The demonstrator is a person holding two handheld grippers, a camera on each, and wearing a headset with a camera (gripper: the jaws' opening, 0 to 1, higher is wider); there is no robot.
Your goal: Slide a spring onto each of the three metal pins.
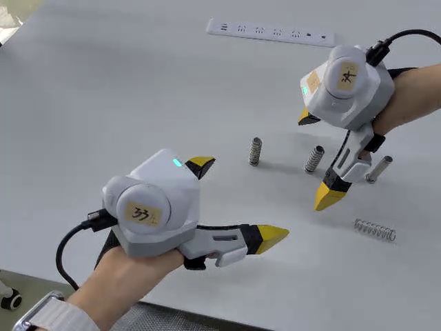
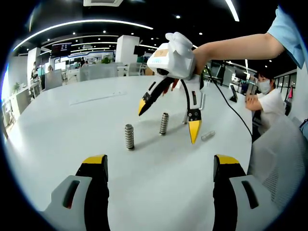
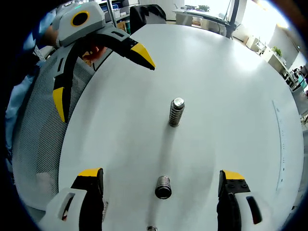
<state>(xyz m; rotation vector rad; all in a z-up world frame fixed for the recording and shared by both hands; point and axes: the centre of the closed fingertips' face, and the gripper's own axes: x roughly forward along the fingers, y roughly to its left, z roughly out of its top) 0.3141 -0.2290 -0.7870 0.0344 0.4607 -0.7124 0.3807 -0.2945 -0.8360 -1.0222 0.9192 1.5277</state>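
Observation:
Two metal pins stand upright on the white table, each with a spring on it: one (image 1: 255, 151) (image 2: 129, 136) (image 3: 176, 112) and another (image 1: 314, 158) (image 2: 164, 123) (image 3: 163, 186). A bare pin (image 1: 380, 169) (image 2: 208, 135) lies on its side to the right. A loose spring (image 1: 375, 229) lies flat nearer the front edge. My right gripper (image 1: 317, 157) (image 3: 161, 174) (image 2: 168, 118) hovers open above the second sprung pin, holding nothing. My left gripper (image 1: 238, 200) (image 2: 160, 161) is open and empty, nearer the front, pointing toward the pins.
A white power strip (image 1: 270, 32) lies at the far side of the table (image 1: 124, 103). A seated person (image 2: 267, 98) is beyond the table's right edge. Bare tabletop spreads to the left of the pins.

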